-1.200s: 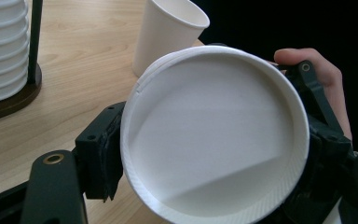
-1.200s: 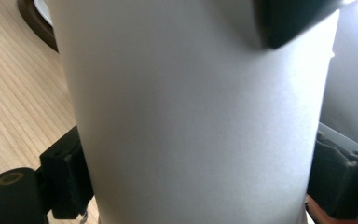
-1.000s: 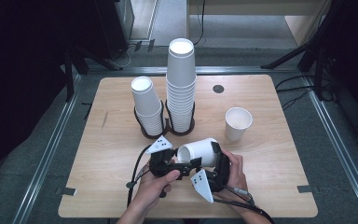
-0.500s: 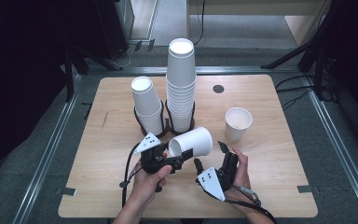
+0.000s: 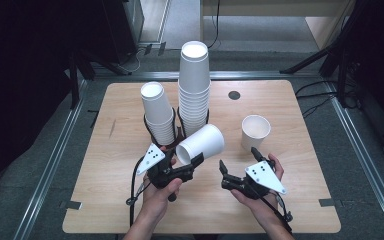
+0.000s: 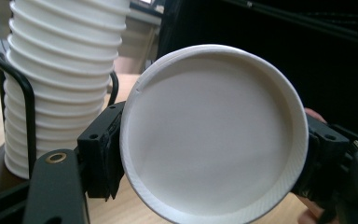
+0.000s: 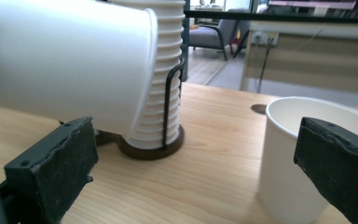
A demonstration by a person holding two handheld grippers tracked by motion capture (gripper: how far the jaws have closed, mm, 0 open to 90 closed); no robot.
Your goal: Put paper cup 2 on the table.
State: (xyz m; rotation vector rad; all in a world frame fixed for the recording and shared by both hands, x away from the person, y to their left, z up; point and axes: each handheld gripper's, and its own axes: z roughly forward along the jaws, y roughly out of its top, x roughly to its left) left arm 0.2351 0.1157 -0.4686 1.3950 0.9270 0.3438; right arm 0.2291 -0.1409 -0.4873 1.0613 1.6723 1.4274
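A white paper cup lies tilted on its side above the table, with my left gripper shut on its base end. In the left gripper view the cup's round bottom faces the camera, a black jaw pressing on either side. To its right, my right gripper has just opened wide and holds nothing. In the right gripper view the held cup hangs at the upper left, beyond the spread right gripper.
Two stacks of white cups stand in black wire holders behind the grippers, a short one and a tall one. A single upright cup stands just beyond the right gripper, near its right jaw. The wooden table ends close behind the hands.
The right gripper let go of the cup, opened and drew away to the right. The left gripper raised the cup and swung it toward the stacks.
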